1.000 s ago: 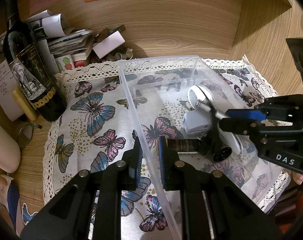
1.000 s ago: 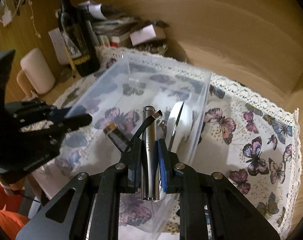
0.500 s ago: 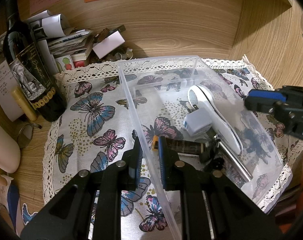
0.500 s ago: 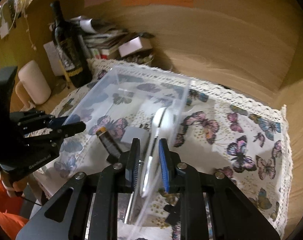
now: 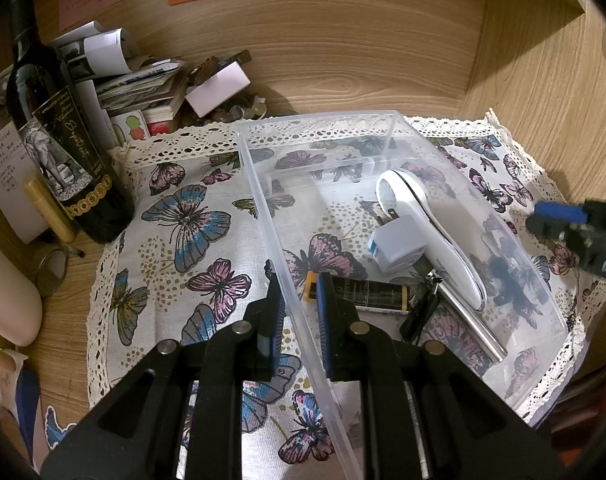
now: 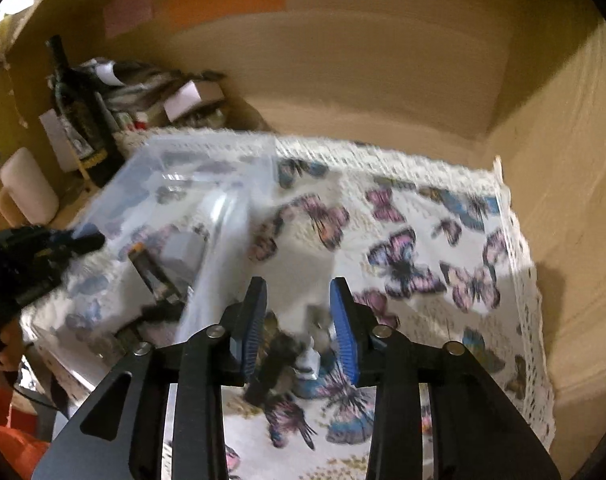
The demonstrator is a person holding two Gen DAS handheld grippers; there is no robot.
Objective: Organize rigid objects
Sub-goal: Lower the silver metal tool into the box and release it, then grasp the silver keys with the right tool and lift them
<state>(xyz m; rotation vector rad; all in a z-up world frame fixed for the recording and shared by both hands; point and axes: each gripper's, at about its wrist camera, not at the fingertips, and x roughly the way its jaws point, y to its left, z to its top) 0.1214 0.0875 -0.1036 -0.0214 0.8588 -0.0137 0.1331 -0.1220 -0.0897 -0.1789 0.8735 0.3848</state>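
Butterfly cloth (image 5: pixel 191 216) in a wooden alcove. Left gripper (image 5: pixel 299 304) straddles the bin (image 5: pixel 263 184) wall, apparently steadying it; pinch uncertain. Right gripper (image 6: pixel 299 320) is spread, empty. Shower head (image 5: pixel 423 224) lies inside.

The metal pen (image 5: pixel 473 326), clamped in the right tongs (image 6: pixel 299 322) a second ago, has been released and is now seen lying in the clear plastic box (image 5: pixel 543 304), beside the white handheld device (image 5: pixel 431 232). The right tongs have been spread wide and drawn back out of the box, over the butterfly cloth (image 6: pixel 415 240). In the left wrist view they have been shifted toward the right edge.
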